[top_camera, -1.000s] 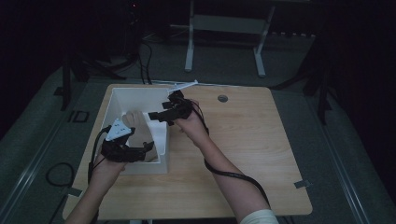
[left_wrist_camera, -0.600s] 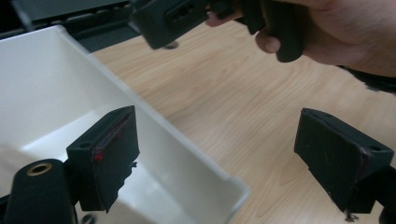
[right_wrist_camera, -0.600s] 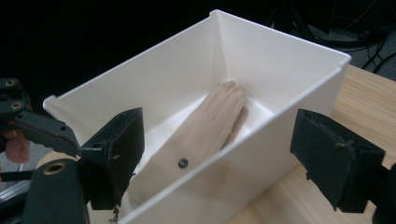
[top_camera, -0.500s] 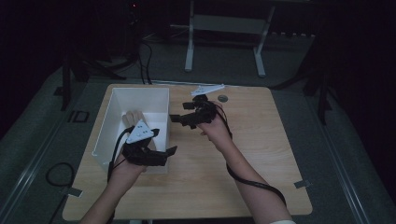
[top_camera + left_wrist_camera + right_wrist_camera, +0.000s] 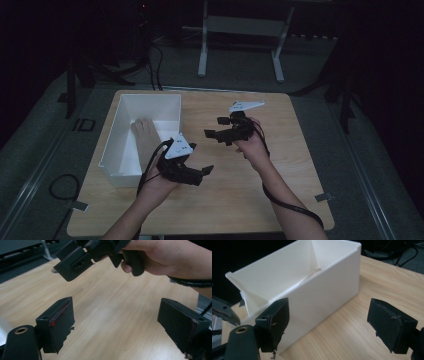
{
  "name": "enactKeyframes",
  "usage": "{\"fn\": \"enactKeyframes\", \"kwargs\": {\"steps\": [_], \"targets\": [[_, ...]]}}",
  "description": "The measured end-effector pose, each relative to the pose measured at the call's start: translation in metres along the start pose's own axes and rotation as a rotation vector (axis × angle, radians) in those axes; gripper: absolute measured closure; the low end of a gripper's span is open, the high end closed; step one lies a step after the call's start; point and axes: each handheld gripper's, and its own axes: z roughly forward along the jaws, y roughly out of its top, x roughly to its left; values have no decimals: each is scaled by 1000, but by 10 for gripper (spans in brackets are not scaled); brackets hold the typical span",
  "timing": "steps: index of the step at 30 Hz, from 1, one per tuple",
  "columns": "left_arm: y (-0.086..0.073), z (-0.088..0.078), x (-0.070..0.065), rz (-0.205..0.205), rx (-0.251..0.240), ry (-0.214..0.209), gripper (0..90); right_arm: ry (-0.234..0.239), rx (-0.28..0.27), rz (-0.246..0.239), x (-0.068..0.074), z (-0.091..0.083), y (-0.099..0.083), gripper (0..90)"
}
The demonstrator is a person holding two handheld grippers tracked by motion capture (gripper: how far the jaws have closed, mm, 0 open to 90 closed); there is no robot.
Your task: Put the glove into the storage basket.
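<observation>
Hovering over the table (image 5: 310,165), left gripper (image 5: 197,175) and right gripper (image 5: 212,134) (2 empty) hold jaws spread.

white box (image 5: 294,290) far end cut off, tan object (image 5: 146,134) indistinct

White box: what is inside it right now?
In the high view, the white box holds one tan, rounded object lying on its floor toward the far end. What the object is I cannot tell. The near wall hides the floor strip just behind it.
</observation>
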Motion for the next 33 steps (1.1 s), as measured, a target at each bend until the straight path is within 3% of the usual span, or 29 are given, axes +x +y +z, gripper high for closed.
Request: {"fn": "enactKeyframes", "kwargs": {"steps": [10,21,33], "targets": [[-13,33,-13,24,45,-58,144,-46,45,8,-18,-11,-43,176],[-33,64,-17,27,88,-94,144,-44,68,12,-36,-14,-94,173],[-54,92,-25,25,81,-157,144,-40,70,27,-46,-31,-127,166]]}}
